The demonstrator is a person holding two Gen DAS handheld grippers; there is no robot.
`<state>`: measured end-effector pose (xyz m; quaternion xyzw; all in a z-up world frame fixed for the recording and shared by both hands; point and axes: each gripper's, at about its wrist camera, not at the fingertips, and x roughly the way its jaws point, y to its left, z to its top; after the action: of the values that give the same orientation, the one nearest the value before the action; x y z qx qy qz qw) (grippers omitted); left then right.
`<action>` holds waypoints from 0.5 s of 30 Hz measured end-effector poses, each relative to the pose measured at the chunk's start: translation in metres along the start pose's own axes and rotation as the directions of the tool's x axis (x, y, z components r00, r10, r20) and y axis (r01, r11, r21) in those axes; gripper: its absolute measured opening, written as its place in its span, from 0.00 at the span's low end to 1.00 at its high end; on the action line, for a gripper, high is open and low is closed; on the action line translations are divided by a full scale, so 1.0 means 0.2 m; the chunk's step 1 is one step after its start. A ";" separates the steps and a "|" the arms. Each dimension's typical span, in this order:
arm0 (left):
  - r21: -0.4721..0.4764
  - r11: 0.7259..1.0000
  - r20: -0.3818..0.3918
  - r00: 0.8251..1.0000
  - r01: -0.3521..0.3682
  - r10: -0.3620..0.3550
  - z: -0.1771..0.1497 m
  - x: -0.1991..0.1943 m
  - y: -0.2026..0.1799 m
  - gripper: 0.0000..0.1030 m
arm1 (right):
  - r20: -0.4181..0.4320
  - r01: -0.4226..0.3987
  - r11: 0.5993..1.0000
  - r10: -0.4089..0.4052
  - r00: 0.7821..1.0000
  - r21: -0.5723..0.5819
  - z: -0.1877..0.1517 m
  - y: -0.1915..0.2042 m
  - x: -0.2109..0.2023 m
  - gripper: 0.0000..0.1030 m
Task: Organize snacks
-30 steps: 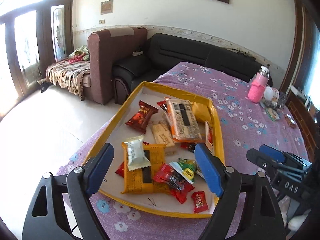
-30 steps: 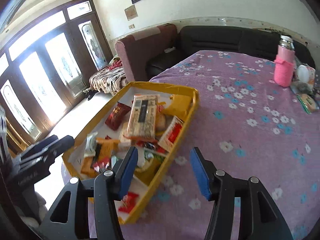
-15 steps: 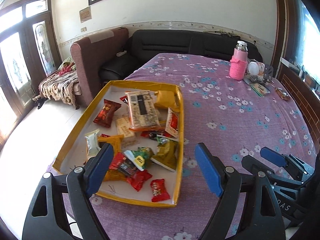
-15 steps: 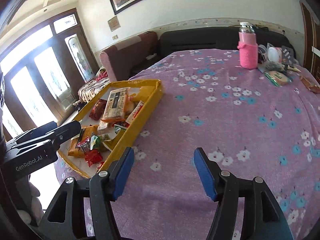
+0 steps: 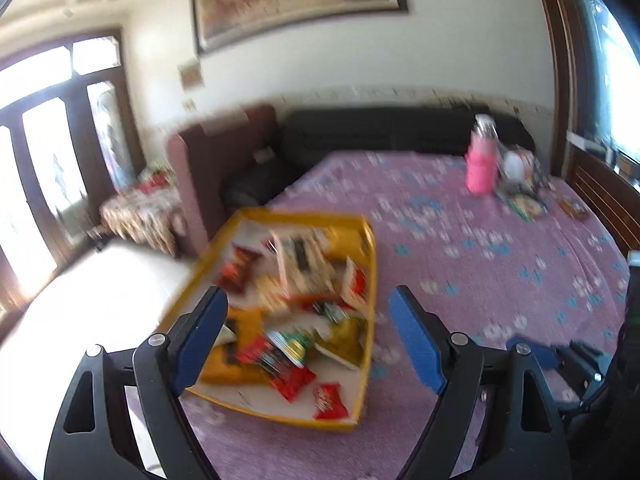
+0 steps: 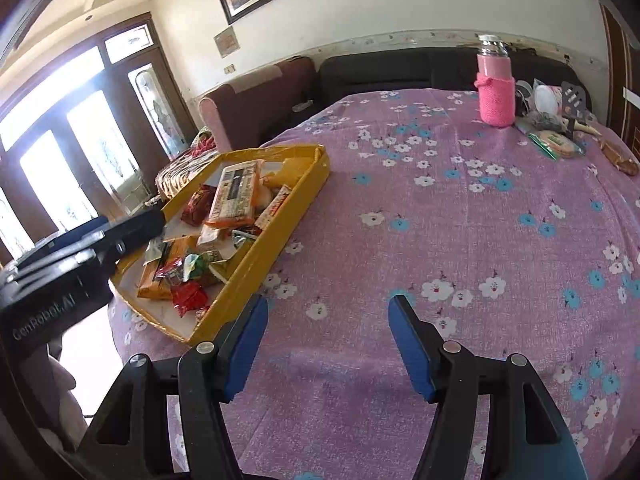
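Note:
A yellow tray (image 5: 370, 300) (image 6: 256, 264) lies at the near left of the purple flowered tablecloth (image 6: 460, 220). It holds several snack packets, among them a long orange and white pack (image 6: 236, 194) (image 5: 300, 264) and a small red packet (image 5: 328, 398). My left gripper (image 5: 306, 294) hangs open above the tray's near end with nothing between its blue pads; the left wrist view is blurred. My right gripper (image 6: 328, 300) is open over bare cloth just right of the tray, holding nothing. Each gripper shows in the other's view: the left gripper (image 6: 128, 220) and the right gripper (image 5: 560, 354).
A pink sleeved bottle (image 6: 496, 92) stands at the table's far right, beside a cluster of small items (image 6: 554, 140). Behind the table are a black sofa (image 6: 400, 68) and a maroon armchair (image 6: 256, 108). The tray sits close to the table's left edge.
The left wrist view has drawn back and lifted, so the tray looks smaller and lower. My right gripper has shifted right, from over the tray to the bare cloth, and its jaws have widened.

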<state>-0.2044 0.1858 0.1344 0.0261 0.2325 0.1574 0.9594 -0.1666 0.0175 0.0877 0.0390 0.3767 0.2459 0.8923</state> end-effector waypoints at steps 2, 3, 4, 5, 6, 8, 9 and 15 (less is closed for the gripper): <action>-0.008 0.998 0.095 0.993 -0.064 0.064 0.02 -0.10 0.02 0.90 | 0.007 -0.011 1.000 0.011 1.000 -0.023 0.00 0.04 -0.01 0.63; -0.010 0.997 0.128 0.988 -0.080 0.081 0.02 -0.14 0.03 1.00 | 0.011 -0.015 0.999 0.015 1.000 -0.036 0.00 0.06 -0.01 0.63; -0.013 0.997 0.161 0.984 -0.082 0.083 0.02 -0.17 0.04 1.00 | 0.013 -0.018 0.999 0.019 1.000 -0.046 0.00 0.08 -0.01 0.63; -0.018 0.998 0.179 0.981 -0.067 0.069 0.01 -0.19 0.05 1.00 | 0.013 -0.025 0.998 0.026 1.000 -0.054 0.01 0.10 -0.01 0.63; -0.027 0.998 0.177 0.983 -0.053 0.057 0.00 -0.18 0.07 1.00 | 0.012 -0.031 0.998 0.031 0.999 -0.058 0.01 0.11 -0.01 0.63; -0.063 0.998 0.124 0.992 -0.005 0.013 -0.01 -0.15 0.10 1.00 | 0.010 -0.036 0.997 0.036 0.999 -0.071 0.00 0.12 -0.01 0.63; -0.085 0.996 0.083 0.997 0.016 -0.009 -0.02 -0.12 0.12 1.00 | 0.007 -0.034 0.996 0.035 0.999 -0.079 0.00 0.13 -0.01 0.63; -0.136 0.989 -0.051 0.996 0.064 -0.071 -0.08 -0.02 0.14 1.00 | -0.002 -0.029 0.995 0.029 1.000 -0.098 -0.03 0.14 -0.03 0.66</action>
<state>-0.2232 0.2103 0.1245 -0.0507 0.2489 0.1409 0.9569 -0.1850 0.0392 0.0947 0.0008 0.3637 0.2771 0.8893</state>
